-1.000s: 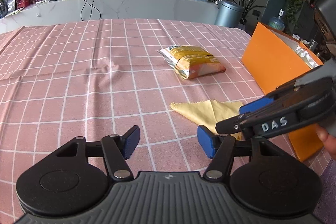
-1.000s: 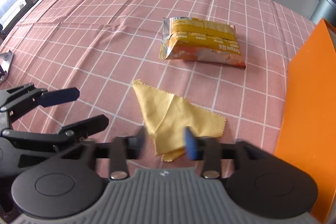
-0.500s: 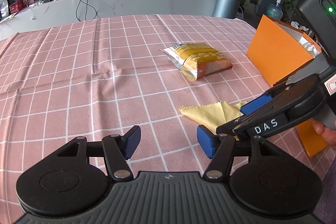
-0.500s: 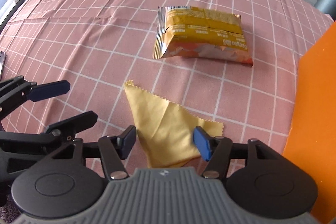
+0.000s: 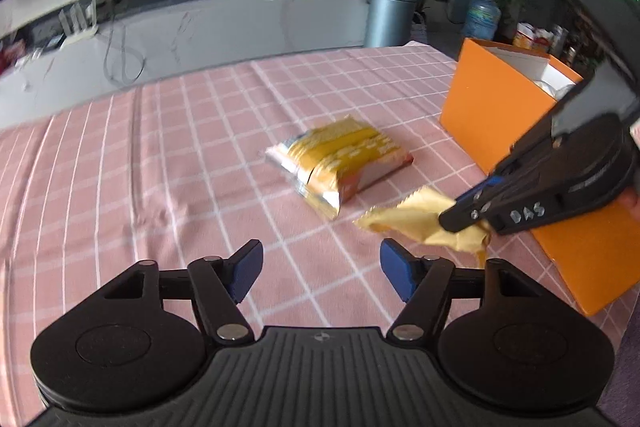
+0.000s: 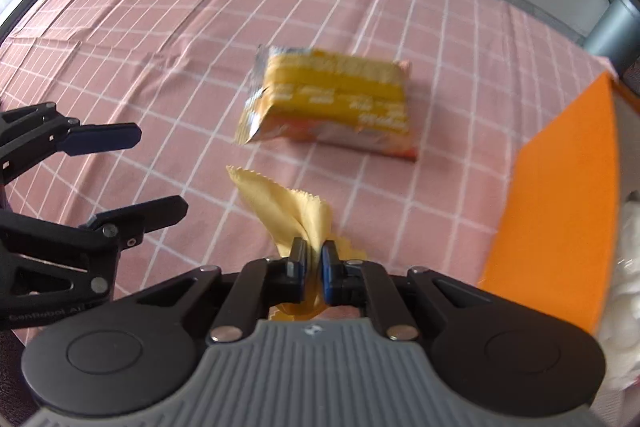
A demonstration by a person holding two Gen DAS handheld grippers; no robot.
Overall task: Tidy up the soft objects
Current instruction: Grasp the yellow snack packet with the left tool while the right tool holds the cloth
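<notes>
A yellow cloth (image 6: 296, 215) with zigzag edges hangs pinched in my right gripper (image 6: 314, 263), lifted partly off the pink checked tablecloth (image 6: 160, 47). It also shows in the left wrist view (image 5: 416, 219), held by the right gripper (image 5: 460, 217). A yellow-orange snack bag (image 6: 336, 103) lies flat beyond it, and shows in the left wrist view (image 5: 340, 163). My left gripper (image 5: 320, 267) is open and empty, left of the cloth; it shows in the right wrist view (image 6: 132, 175).
An open orange box (image 5: 492, 111) stands at the table's right edge, also in the right wrist view (image 6: 560, 211), with white soft stuff (image 6: 628, 267) inside. A grey bin (image 5: 388, 15) and a counter (image 5: 200, 31) stand beyond the table.
My right gripper has closed on the yellow cloth and raised it, bunching it up. The left gripper stays open and has shifted a little.
</notes>
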